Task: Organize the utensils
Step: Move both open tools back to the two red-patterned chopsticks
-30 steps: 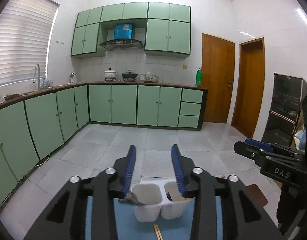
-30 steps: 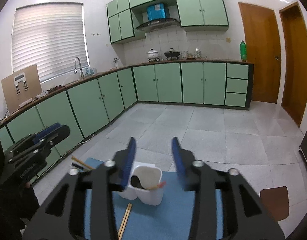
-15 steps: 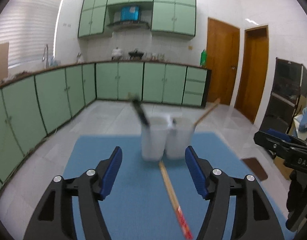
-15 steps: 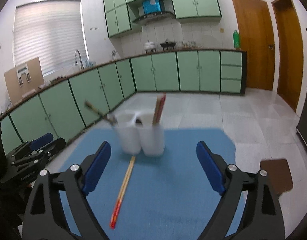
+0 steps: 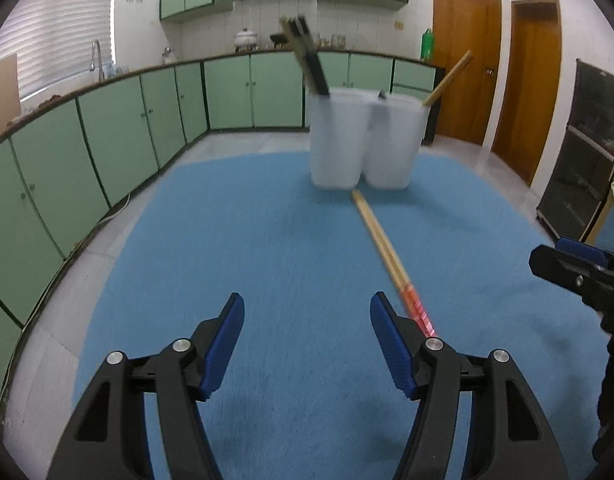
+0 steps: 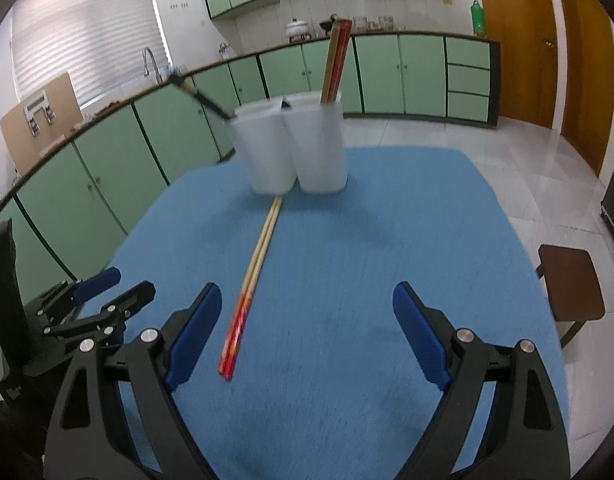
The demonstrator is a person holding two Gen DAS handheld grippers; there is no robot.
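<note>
A blue mat [image 6: 347, 280] covers the worktop in a kitchen lined with pale green cabinets [image 5: 139, 120]. Nearest the cameras, the left gripper [image 5: 307, 344] hangs just above the mat with its blue-padded jaws spread wide and nothing between them; the right gripper [image 6: 307, 336] is likewise wide open and empty. No writing on either gripper can be read in these views. A pair of wooden chopsticks with red ends [image 6: 253, 276] lies flat on the mat between the two grippers, red ends toward the cameras, far tips just short of a white two-compartment utensil holder [image 6: 291, 152] standing upright farther back. In the right wrist view its left compartment holds a dark-handled utensil [image 6: 199, 94] leaning out to the left, and its right compartment holds upright red-and-wood chopsticks [image 6: 335, 62]. Beyond are a brown stool [image 6: 569, 284] beside the worktop, a green bottle [image 6: 477, 16] on the far counter, and wooden doors [image 5: 463, 68].
</note>
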